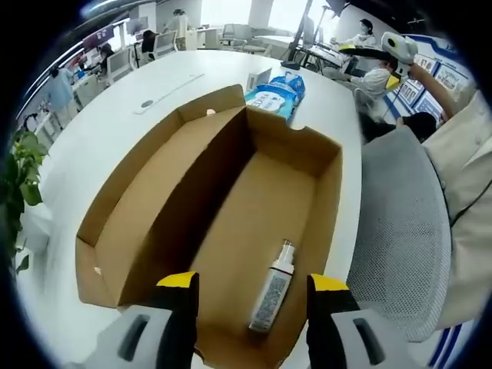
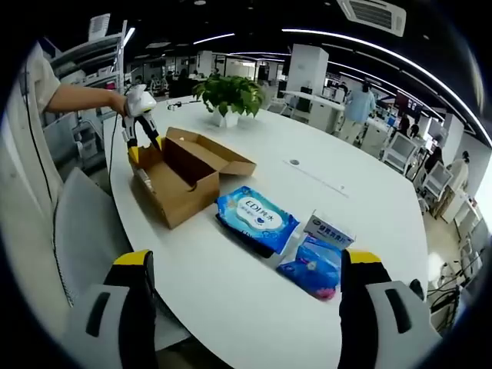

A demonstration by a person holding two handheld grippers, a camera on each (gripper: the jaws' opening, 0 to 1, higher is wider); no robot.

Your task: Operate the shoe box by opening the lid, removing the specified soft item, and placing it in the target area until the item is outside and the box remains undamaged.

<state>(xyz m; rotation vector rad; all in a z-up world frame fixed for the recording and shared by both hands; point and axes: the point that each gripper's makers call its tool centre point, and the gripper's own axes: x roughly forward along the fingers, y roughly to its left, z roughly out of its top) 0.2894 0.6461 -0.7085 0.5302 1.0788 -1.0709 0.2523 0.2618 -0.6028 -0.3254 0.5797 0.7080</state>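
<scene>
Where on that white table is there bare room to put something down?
Table is bare beyond the box, past the wipes pack, and along the near edge. Crowded around the wipes, white carton and blue pouch. The box floor holds only a bottle.

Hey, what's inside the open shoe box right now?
Inside the shoe box, a small spray bottle lies on the floor near one end. The corner below the left tongs is hidden.
</scene>
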